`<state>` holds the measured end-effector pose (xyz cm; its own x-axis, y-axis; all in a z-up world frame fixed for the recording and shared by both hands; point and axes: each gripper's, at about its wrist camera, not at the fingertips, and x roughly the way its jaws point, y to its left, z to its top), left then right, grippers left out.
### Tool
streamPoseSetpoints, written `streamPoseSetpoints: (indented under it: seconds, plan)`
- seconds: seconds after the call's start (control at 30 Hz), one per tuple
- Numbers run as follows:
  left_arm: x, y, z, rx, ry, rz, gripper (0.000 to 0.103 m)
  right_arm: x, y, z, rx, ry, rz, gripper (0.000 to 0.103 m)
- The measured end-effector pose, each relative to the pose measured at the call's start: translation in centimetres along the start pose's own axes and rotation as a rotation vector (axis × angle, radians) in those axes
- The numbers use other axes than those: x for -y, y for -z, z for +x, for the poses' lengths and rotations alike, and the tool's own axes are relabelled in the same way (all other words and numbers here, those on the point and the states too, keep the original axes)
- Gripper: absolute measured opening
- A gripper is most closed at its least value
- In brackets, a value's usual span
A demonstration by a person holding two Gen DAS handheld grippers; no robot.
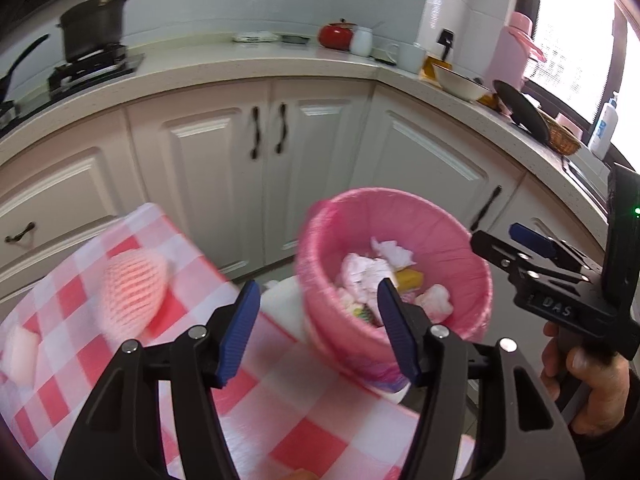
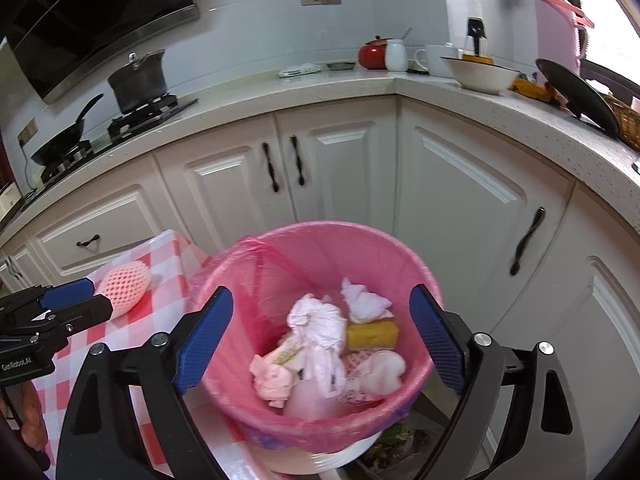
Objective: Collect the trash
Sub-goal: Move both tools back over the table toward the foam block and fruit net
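A bin with a pink liner (image 2: 320,248) stands beside the table and shows in the left wrist view (image 1: 440,240) too. It holds crumpled white tissues (image 2: 320,324), a yellow sponge (image 2: 372,334) and other scraps. A pink foam fruit net (image 1: 132,292) lies on the red-checked tablecloth (image 1: 280,420) and shows in the right wrist view (image 2: 124,288). My left gripper (image 1: 316,332) is open and empty above the table edge, between net and bin. My right gripper (image 2: 322,340) is open and empty over the bin's mouth. It shows from the side in the left view (image 1: 500,244).
A whitish scrap (image 1: 18,352) lies at the table's left edge. White cabinets (image 2: 332,168) stand close behind the bin. The L-shaped counter (image 2: 320,84) carries a stove with pot and pan, a red pot, cups, a bowl and a pink flask.
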<state>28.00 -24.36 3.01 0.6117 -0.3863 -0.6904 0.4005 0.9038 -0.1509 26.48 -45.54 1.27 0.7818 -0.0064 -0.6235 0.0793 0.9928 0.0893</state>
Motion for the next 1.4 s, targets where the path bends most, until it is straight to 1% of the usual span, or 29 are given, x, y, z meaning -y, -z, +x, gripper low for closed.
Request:
streamPoseSetpoints:
  seconds: [0.17,0.27,0.5,0.87,1.23,1.4]
  plan:
    - [-3.5,1.1,-2.4,0.021,-0.059,-0.021,0.061,-3.1,-0.1,-0.1,-0.009,-0.033,-0.040,0.085]
    - [-5.7,1.7,-3.6,0.033,-0.091,-0.042,0.064,-5.0,-0.1,-0.1,-0.012,-0.054,-0.060,0.085]
    - [-12.1,3.7,-6.5,0.041,-0.168,-0.113,0.064,-9.8,-0.2,0.3,-0.015,-0.099,-0.100,0.085]
    - [-20.3,6.6,-9.7,0.043,-0.260,-0.205,0.066,-17.0,-0.7,2.4,-0.041,-0.169,-0.141,0.085]
    - [-25.8,8.6,-10.0,0.018,-0.312,-0.259,0.066,-22.5,-0.6,5.8,-0.090,-0.202,-0.168,0.085]
    - [-28.3,9.2,-9.4,-0.004,-0.329,-0.280,0.066,-24.7,-0.3,8.4,-0.136,-0.216,-0.174,0.085]
